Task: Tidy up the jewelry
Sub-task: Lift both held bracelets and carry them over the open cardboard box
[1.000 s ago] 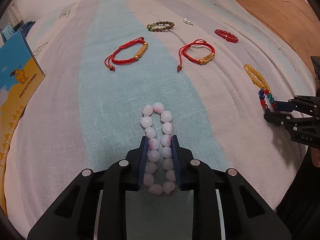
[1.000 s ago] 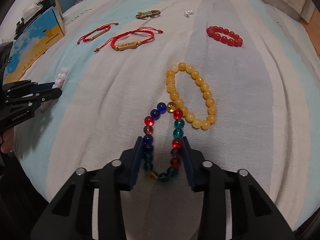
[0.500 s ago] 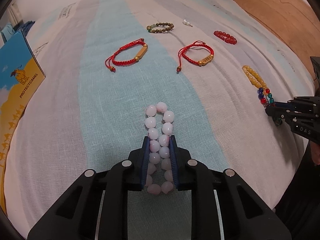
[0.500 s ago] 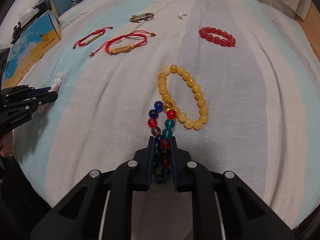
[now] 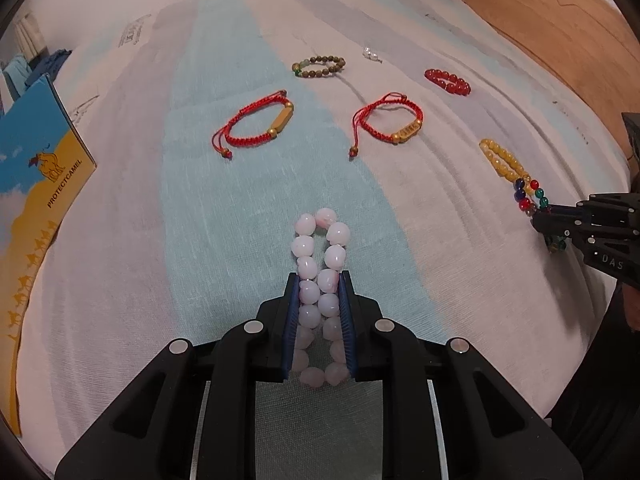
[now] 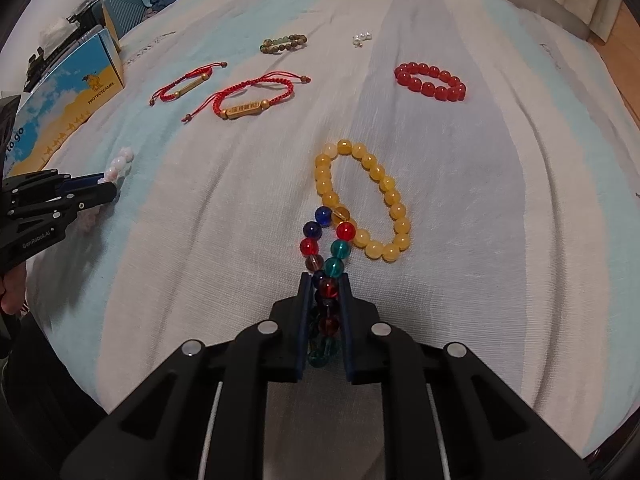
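My left gripper (image 5: pixel 319 280) is shut on a pink bead bracelet (image 5: pixel 320 240), squeezed into a narrow loop on the striped bedspread (image 5: pixel 160 220). My right gripper (image 6: pixel 326 280) is shut on a multicoloured glass bead bracelet (image 6: pixel 326 236), which touches a yellow bead bracelet (image 6: pixel 384 196). Farther off lie two red cord bracelets with gold bars (image 5: pixel 256 128) (image 5: pixel 390 124), a brown bead bracelet (image 5: pixel 319 65), a red bead bracelet (image 6: pixel 430 81) and small pearl pieces (image 6: pixel 362 38). Each gripper shows in the other's view: the right gripper (image 5: pixel 548 216), the left gripper (image 6: pixel 108 186).
A blue and yellow box (image 5: pixel 36 184) printed with a camel stands at the bed's left side. Clutter and a teal case (image 6: pixel 120 4) sit beyond it. Wooden floor (image 5: pixel 560 12) runs along the bed's right. A hand (image 6: pixel 12 288) holds the left gripper.
The right gripper's jaws closed from wide apart onto the multicoloured bracelet, pinching it narrow. The left gripper's jaws tightened a little on the pink bracelet.
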`<state>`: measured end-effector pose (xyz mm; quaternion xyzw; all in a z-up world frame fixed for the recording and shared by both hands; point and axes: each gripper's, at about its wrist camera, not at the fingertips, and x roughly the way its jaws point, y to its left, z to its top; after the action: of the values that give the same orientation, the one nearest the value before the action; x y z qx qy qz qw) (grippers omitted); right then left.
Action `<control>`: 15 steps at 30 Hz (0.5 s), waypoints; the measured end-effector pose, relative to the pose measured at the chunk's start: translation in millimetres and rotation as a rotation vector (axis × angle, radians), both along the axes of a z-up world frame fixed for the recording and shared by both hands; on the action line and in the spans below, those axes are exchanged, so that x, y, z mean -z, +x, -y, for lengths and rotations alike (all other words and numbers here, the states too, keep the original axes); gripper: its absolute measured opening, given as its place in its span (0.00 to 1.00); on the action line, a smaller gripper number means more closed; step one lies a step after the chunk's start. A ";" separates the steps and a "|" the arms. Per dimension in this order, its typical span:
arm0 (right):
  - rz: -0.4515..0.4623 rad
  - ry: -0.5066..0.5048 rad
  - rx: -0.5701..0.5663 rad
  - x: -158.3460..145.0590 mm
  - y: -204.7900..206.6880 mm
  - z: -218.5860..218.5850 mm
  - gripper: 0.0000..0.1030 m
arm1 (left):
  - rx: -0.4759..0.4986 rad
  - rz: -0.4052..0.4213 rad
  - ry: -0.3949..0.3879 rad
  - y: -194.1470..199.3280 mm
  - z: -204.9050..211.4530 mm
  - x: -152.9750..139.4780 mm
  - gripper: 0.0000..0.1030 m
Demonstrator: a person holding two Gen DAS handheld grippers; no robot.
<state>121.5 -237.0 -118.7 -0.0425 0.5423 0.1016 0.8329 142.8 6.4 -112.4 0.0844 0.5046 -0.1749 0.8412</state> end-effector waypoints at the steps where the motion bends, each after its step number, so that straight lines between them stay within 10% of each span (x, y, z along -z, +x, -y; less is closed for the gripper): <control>1: 0.001 0.001 0.001 -0.7 -0.2 0.2 0.10 | 0.002 0.002 -0.001 -0.5 0.3 -1.7 0.18; 15: 0.036 0.005 0.010 -24.5 -5.7 2.0 0.09 | 0.013 0.039 -0.010 -6.8 3.8 -31.1 0.18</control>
<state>115.8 -239.0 -94.2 -0.0396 0.5274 0.0979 0.8430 136.0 2.6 -81.4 0.0872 0.4865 -0.1812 0.8502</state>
